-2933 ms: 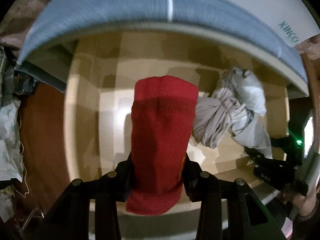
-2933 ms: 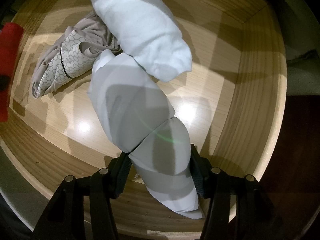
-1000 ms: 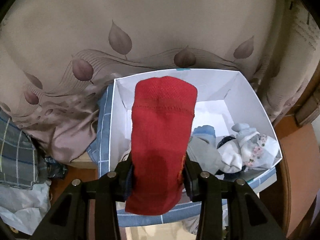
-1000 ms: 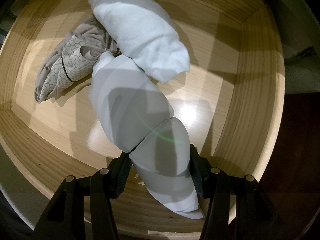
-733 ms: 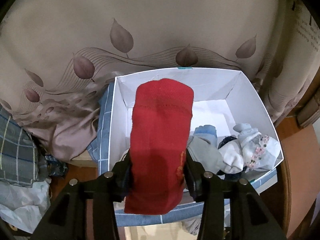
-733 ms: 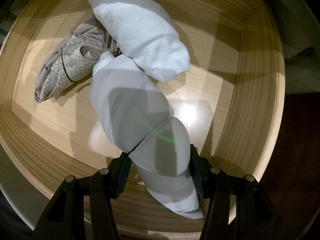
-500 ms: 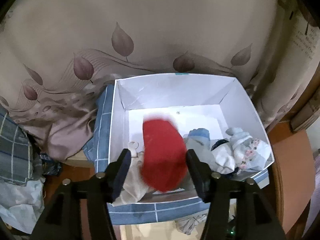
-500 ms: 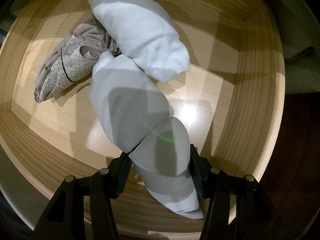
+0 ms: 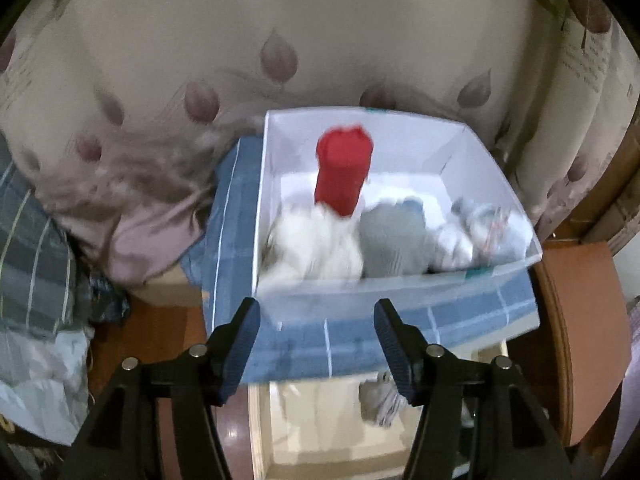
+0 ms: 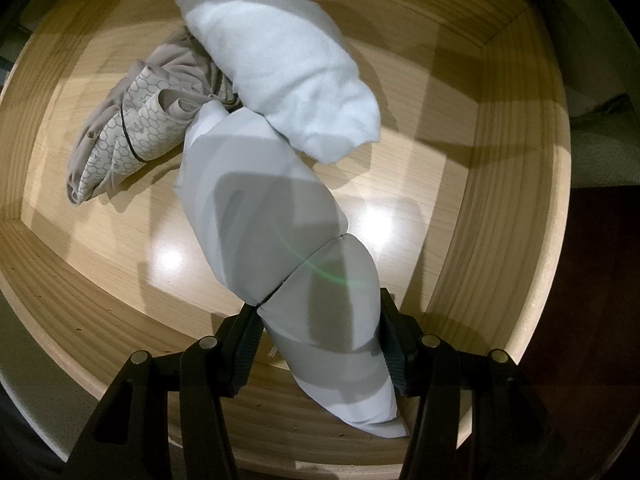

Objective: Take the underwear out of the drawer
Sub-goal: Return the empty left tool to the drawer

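The fingers of the left gripper stand wide apart with nothing between them; a second ago they were clamped on the red roll of underwear, and half a second ago it was dropping out of them. It now lies in the white box, beyond the fingertips, so one piece is out of the drawer and delivered, and this gripper is free to go back for another. The picture is smeared, which fits a hand pulling away. The red roll leans against the box's far wall, its long axis running near to far, the lower end resting on the pale clothes at the front of the box and the upper end pointing up at the wall.

The right gripper is unchanged over the same span: its pads press on both sides of the grey roll of underwear, low over the wooden drawer. That roll's long axis runs from the fingers away and to the upper left. Past it, touching its far end, lie a pale blue roll and a honeycomb-print bundle, both on the drawer floor.
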### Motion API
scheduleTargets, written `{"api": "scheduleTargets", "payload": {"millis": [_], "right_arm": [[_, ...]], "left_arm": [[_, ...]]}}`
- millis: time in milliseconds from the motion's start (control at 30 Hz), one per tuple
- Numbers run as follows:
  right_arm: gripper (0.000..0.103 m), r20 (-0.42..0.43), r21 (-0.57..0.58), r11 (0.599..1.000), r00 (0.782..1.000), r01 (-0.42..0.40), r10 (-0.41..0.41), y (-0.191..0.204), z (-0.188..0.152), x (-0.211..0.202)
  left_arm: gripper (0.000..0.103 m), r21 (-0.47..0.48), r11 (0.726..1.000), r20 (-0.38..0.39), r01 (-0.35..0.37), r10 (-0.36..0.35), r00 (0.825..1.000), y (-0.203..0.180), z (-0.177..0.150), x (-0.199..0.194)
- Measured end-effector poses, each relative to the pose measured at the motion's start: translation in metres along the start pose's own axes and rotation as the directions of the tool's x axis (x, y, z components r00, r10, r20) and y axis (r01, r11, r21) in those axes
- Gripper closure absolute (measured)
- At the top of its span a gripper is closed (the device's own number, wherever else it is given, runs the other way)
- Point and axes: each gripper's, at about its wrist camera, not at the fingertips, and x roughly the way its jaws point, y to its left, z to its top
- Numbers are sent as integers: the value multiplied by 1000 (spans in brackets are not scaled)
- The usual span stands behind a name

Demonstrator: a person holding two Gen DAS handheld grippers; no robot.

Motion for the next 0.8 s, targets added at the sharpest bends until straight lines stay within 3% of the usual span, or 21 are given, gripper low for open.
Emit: {"api": "scheduleTargets", "payload": {"millis": [167, 367, 633, 800], "right_arm": [[52, -1, -2, 1000, 1000, -2, 2, 0, 0, 1], [51, -5, -8, 1000, 1000, -5, 5, 1, -1, 1], [48, -21, -16, 1000, 1000, 2, -3, 4, 2, 2], [46, -37, -5, 1000, 999, -4, 4, 4, 8, 3]], "left_arm": [[42, -33, 997, -12, -70, 69, 998, 8, -65, 14], [42, -112, 991, -112, -78, 65, 992, 11, -128, 58], [42, -117, 987, -160, -110, 91, 983, -2, -170, 92], [42, -60, 991, -196, -116, 102, 975, -12, -178, 103]]}}
